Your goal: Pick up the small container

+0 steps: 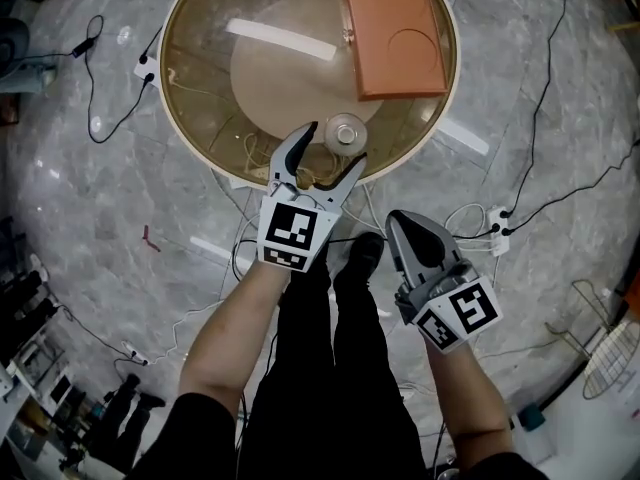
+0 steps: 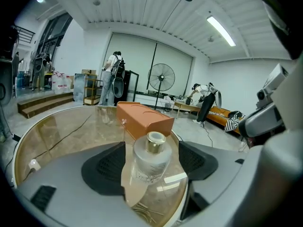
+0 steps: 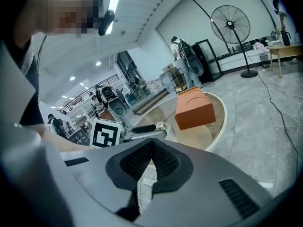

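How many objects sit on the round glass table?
2. An orange rectangular box at the far right; a small frosted glass bottle with gold cap near the front edge, between the open jaws of the left gripper.

Head view: steeply down, round table (image 1: 200,88) at 12 o'clock. Left gripper view: low, close at its rim. Right gripper view: farther back. All share the orange box (image 1: 395,33).
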Demonstrator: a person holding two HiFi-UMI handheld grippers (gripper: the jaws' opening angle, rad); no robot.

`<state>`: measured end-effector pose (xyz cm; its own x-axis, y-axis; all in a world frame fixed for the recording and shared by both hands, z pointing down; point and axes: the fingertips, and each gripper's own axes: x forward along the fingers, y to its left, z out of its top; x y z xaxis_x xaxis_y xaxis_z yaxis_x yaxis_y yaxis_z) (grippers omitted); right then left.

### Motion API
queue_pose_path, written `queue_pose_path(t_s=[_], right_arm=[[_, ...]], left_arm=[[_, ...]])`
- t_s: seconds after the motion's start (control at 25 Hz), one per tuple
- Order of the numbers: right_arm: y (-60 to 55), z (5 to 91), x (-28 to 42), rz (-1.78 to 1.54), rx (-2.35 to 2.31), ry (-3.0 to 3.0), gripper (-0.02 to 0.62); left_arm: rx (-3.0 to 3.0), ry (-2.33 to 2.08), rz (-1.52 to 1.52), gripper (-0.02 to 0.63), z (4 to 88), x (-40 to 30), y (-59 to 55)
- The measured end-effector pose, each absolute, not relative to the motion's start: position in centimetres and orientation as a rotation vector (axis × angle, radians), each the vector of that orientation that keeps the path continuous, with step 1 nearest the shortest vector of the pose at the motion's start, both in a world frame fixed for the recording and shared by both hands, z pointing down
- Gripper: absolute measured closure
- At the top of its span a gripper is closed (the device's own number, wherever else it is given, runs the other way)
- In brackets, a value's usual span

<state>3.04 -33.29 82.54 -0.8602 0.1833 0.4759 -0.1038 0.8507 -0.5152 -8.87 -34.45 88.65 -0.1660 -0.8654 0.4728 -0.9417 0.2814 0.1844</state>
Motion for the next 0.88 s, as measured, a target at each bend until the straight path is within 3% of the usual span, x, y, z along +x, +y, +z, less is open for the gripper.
queue_pose_path(t_s=[0.32,0.88], right_arm=[[-34.1,83.6,3.4,0.731,-0.059,-2.481,0.581],[-34.8,82.5,6.3,0.731,-0.058,-2.473,0.581]], left_arm=[[1.604,-2.086,0.284,0.221,91.4,-9.0,-36.5],[1.507,-2.15,0.317,0.265,92.6,-9.8,-37.4]])
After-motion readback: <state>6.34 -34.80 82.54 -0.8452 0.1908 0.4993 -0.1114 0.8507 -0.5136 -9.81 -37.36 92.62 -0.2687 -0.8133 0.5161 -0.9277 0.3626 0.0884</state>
